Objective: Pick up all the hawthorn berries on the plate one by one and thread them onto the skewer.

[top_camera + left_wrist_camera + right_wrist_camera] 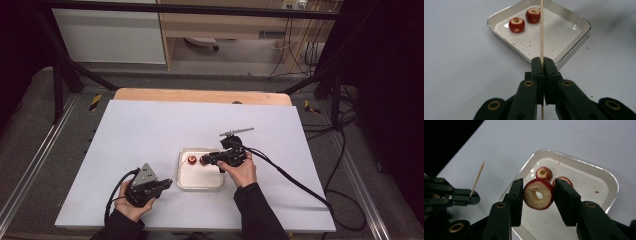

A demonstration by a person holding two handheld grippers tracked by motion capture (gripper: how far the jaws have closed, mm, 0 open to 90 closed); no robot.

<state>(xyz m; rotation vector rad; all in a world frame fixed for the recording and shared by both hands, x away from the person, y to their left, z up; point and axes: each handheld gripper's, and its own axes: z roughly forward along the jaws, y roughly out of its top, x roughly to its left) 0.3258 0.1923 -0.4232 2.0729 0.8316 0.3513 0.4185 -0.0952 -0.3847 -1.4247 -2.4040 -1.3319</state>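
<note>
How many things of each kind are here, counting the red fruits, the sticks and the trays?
Red cored fruits: 3 (one held by the right hand-held gripper, two in the tray)
Wooden skewer: 1, clamped in the left hand-held gripper
White tray: 1
Total: 5

We see a pale grey-white table with a tan wooden strip along its far edge. The tray is white with a silvery rim, speckled with reddish crumbs. The cored fruits are red-skinned with cream flesh. The skewer is light tan, and both tongs are black.
</note>
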